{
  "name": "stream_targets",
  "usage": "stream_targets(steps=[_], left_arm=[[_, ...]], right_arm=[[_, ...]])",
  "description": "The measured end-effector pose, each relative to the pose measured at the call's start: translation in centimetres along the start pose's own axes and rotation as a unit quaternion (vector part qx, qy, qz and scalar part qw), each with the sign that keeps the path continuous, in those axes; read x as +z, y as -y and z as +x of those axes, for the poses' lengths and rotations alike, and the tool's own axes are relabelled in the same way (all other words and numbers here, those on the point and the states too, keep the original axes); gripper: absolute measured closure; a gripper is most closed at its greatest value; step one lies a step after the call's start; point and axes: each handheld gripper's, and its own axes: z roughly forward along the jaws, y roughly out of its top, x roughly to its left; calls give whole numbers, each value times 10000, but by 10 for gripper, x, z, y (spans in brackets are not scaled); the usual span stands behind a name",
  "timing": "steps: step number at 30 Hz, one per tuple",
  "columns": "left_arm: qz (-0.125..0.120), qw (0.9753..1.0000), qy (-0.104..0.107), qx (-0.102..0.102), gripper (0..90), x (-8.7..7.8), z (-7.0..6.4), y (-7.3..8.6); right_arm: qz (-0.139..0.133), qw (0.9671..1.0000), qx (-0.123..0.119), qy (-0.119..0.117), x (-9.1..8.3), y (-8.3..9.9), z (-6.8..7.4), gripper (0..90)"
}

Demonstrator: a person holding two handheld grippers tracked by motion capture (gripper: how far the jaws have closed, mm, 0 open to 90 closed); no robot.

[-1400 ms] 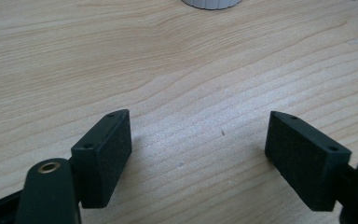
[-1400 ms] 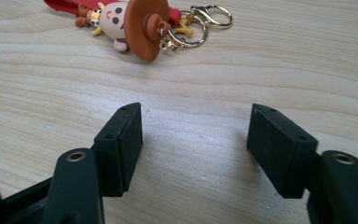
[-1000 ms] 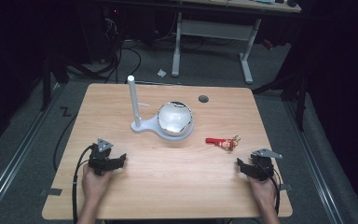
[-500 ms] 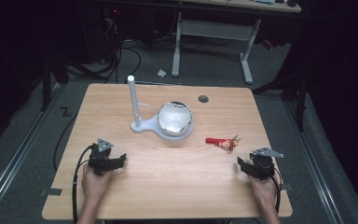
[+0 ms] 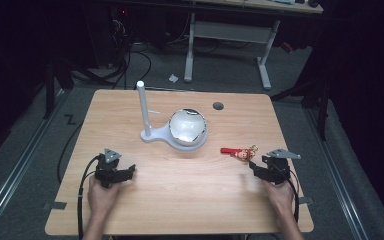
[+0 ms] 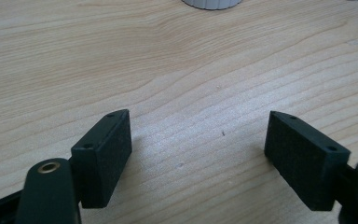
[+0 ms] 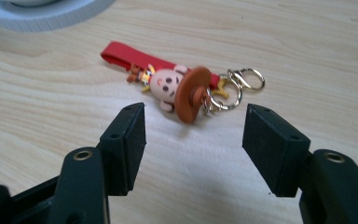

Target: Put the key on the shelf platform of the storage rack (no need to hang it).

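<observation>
A keychain (image 5: 238,151) with a red strap, a small doll figure in a brown hat and metal rings lies on the wooden table (image 5: 180,200) at the right. In the right gripper view the keychain (image 7: 177,84) lies just beyond the open right gripper (image 7: 193,135), whose jaws are empty. That right gripper (image 5: 258,169) rests on the table a little nearer than the keychain. At the table's left the left gripper (image 5: 125,171) is held low. Its own view shows the left gripper (image 6: 198,149) wide open over bare wood.
A white stand with an upright post (image 5: 143,107) and a shiny round bowl-like head (image 5: 186,127) sits at the table's centre back. A dark round hole (image 5: 218,106) is behind it. Desk legs and cables lie on the floor beyond the table.
</observation>
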Motion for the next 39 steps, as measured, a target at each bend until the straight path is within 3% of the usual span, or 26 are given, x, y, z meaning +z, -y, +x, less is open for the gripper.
stream_targets(steps=[10, 22, 39], left_arm=[[0, 10000, 0, 1, 234, 0, 0, 0], [2, 10000, -1, 3, 234, 0, 0, 0], [2, 10000, -5, 4, 234, 0, 0, 0]], right_arm=[[9, 9998, 58, -164, 17, -17, -1, 364], [305, 9994, -64, -165, 40, -33, 2, 343], [619, 9978, -40, -235, 63, -38, -6, 325]])
